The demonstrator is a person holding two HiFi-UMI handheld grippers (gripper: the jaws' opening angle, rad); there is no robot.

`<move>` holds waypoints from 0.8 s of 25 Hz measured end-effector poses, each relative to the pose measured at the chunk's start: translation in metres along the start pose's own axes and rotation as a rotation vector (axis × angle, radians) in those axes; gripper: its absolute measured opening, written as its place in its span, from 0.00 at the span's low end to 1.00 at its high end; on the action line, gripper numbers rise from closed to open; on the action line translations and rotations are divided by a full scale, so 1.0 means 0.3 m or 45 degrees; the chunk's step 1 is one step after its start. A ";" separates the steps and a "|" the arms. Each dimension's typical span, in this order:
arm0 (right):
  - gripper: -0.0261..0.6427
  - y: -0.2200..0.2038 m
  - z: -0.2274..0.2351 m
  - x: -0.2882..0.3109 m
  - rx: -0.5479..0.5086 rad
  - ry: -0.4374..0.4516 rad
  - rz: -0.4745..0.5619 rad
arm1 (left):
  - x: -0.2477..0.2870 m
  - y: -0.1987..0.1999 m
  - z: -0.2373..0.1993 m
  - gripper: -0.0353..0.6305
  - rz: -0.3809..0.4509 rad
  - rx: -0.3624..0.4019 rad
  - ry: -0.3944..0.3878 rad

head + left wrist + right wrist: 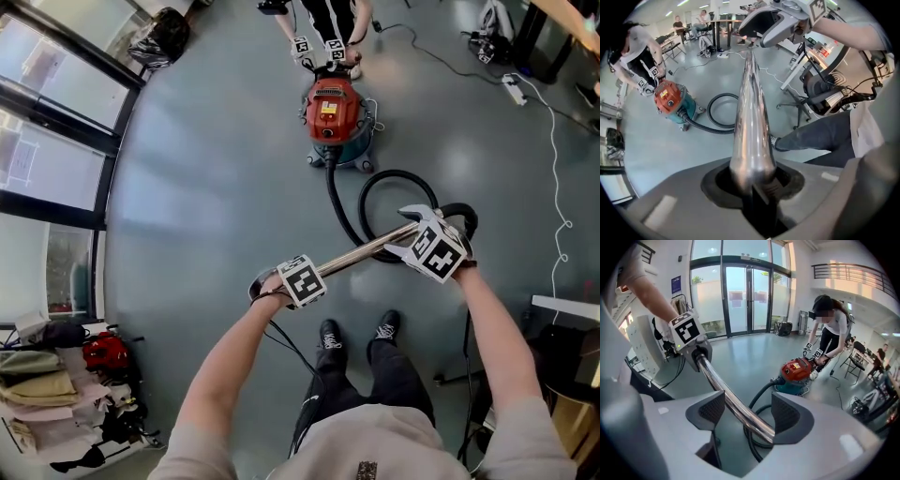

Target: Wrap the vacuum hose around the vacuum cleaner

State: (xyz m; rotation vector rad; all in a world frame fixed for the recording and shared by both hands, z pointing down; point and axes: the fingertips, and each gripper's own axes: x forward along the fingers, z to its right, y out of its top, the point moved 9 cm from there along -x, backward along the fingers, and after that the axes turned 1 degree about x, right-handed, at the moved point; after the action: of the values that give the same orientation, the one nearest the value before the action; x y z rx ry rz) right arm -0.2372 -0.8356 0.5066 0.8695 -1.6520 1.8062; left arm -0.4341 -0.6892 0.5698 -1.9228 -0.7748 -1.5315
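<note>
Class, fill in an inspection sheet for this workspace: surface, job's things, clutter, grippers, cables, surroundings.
Surface: grey floor, glossy.
Job's things: vacuum cleaner upright; vacuum hose looped on floor, not wrapped; metal wand held off the floor.
Clutter: clothes pile at the floor's edge.
Grippers: left gripper shut on the wand's end; right gripper open, wand between its jaws.
Cables: white cable and power strip on floor.
Surroundings: glass doors; second person at the cleaner.

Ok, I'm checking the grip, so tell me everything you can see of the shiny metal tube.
The metal tube is a straight, shiny chrome wand. The left gripper is shut on one end. Toward the other end it runs between the open jaws of the right gripper. The black hose loops on the floor below it.
</note>
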 end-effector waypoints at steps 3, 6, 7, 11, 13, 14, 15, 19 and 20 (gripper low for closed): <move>0.52 -0.028 -0.004 0.030 0.113 -0.051 0.045 | 0.052 -0.054 -0.011 0.25 0.050 -0.133 -0.028; 0.52 -0.071 -0.047 0.088 0.243 -0.054 0.041 | 0.115 -0.126 -0.025 0.25 0.116 -0.302 -0.079; 0.52 -0.084 -0.069 0.109 0.293 -0.052 0.043 | 0.137 -0.149 -0.028 0.25 0.142 -0.354 -0.097; 0.52 -0.135 -0.155 0.210 0.561 -0.045 0.089 | 0.237 -0.215 -0.037 0.25 0.257 -0.519 -0.167; 0.53 -0.146 -0.201 0.268 0.722 -0.040 0.132 | 0.283 -0.239 -0.035 0.25 0.313 -0.585 -0.187; 0.54 -0.149 -0.225 0.299 0.804 -0.040 0.157 | 0.305 -0.249 -0.032 0.25 0.341 -0.614 -0.195; 0.55 -0.154 -0.248 0.336 0.889 -0.040 0.184 | 0.329 -0.256 -0.028 0.25 0.369 -0.644 -0.202; 0.61 -0.180 -0.300 0.526 1.175 -0.039 0.283 | 0.440 -0.268 -0.007 0.25 0.480 -0.757 -0.233; 0.61 -0.189 -0.301 0.577 1.226 -0.034 0.303 | 0.468 -0.270 0.001 0.25 0.507 -0.778 -0.237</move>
State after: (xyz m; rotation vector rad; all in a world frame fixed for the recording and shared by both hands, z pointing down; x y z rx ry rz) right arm -0.3159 -0.7461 0.6712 1.0861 -0.8456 2.8179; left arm -0.4677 -0.6206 0.7127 -2.4916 0.0457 -1.4462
